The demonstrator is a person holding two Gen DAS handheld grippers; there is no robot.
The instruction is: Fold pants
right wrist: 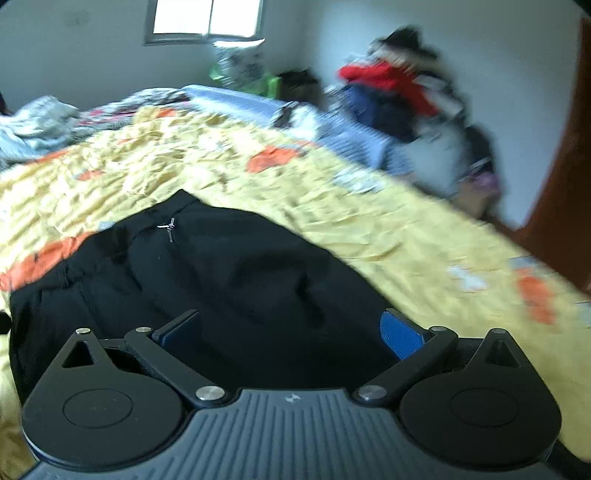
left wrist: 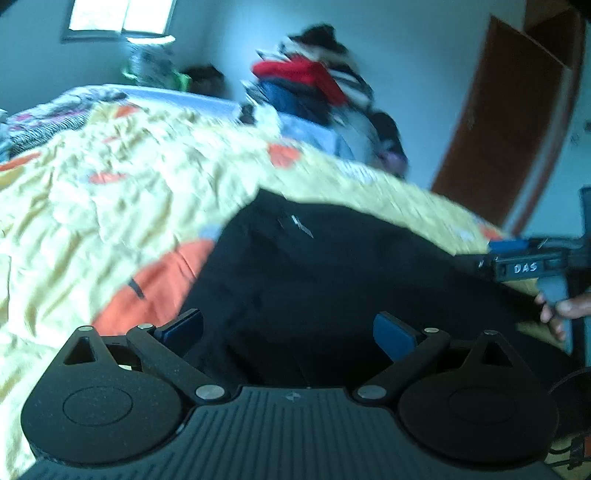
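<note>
Yellow and orange bedding (right wrist: 369,229) covers a big bed, and black pants (right wrist: 229,273) lie on top of it, near the front edge. Behind the bed, clothes (right wrist: 399,88) are piled by the white wall, with a window (right wrist: 207,18) high up. Both views are blurry. The left gripper (left wrist: 288,332) hangs over the pants with its blue fingers (left wrist: 395,336) spread wide, holding nothing. The right gripper (right wrist: 291,332) is spread wide over the pants too. A hand (left wrist: 569,310) holds it.
</note>
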